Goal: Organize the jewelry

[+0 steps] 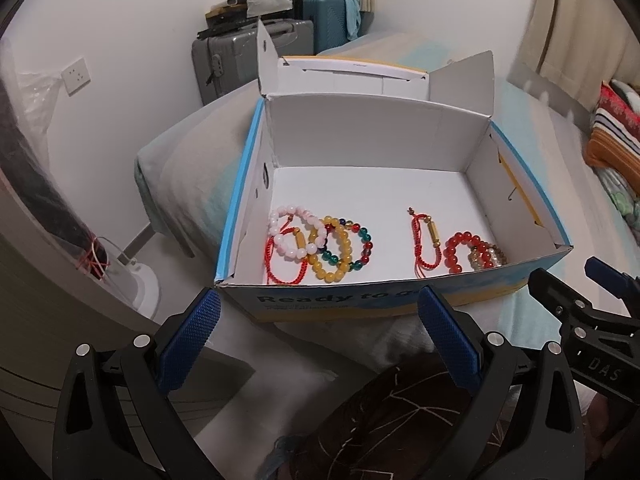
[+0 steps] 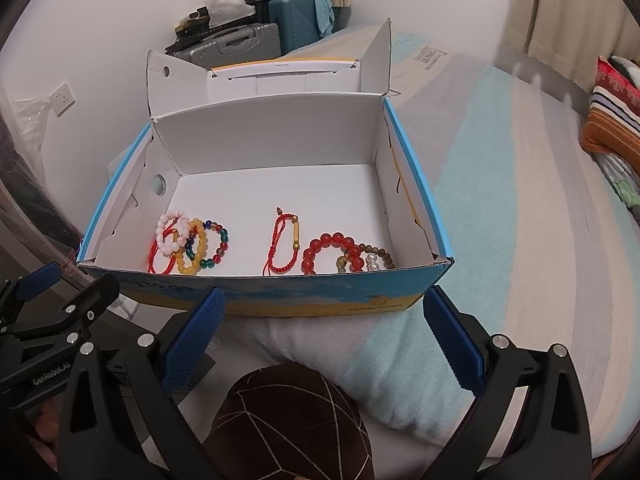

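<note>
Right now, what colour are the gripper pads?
Blue, textured; clearest on the right gripper's pads in the right wrist view.

Open box on bed, lid folded back at far side. Inside, along near wall: bracelet cluster left, cord bracelet middle, bead bracelets right. Suitcases far behind box.

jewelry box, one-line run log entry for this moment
left gripper open | right gripper open | bracelets in box | nothing held
</note>
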The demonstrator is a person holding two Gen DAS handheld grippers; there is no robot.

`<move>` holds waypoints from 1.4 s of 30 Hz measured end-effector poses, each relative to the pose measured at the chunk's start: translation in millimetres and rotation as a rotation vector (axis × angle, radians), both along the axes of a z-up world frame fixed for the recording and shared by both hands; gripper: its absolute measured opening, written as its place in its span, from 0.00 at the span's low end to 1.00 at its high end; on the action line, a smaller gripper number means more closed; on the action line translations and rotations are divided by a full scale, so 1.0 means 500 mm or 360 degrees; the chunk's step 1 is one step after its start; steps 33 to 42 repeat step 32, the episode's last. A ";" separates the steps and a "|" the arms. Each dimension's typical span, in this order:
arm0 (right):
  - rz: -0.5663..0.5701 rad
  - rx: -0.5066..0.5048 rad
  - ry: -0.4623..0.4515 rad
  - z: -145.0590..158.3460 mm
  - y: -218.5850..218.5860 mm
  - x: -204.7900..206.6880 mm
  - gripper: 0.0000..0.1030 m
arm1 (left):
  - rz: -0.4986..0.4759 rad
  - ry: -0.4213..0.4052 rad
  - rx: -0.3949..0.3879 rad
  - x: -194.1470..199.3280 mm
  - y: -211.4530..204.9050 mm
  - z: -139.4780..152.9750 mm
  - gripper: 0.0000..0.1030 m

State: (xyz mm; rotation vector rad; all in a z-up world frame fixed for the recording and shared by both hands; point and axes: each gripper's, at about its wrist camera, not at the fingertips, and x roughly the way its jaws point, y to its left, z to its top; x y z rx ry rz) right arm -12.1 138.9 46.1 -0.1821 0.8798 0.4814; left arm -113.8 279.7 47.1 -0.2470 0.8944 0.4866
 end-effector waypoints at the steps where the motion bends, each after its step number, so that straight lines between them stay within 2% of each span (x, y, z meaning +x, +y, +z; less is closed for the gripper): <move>1: 0.0001 0.0001 0.0001 0.001 -0.001 0.001 0.93 | -0.0008 0.0000 -0.0007 0.002 -0.001 0.001 0.94; 9: 0.0001 0.0001 -0.0003 0.002 -0.002 0.002 0.93 | -0.0018 0.0008 0.0014 0.005 -0.007 0.003 0.94; 14: -0.0002 0.0002 -0.0004 0.003 -0.004 0.002 0.93 | -0.0033 -0.0023 -0.0066 0.005 -0.005 0.004 0.94; 26: 0.0005 0.0005 -0.0007 0.004 -0.004 0.001 0.93 | -0.0004 0.0004 0.0103 0.004 -0.012 0.007 0.94; 42: 0.0007 0.0004 -0.0005 0.003 -0.004 0.000 0.93 | -0.0004 -0.0011 0.0092 0.003 -0.012 0.012 0.94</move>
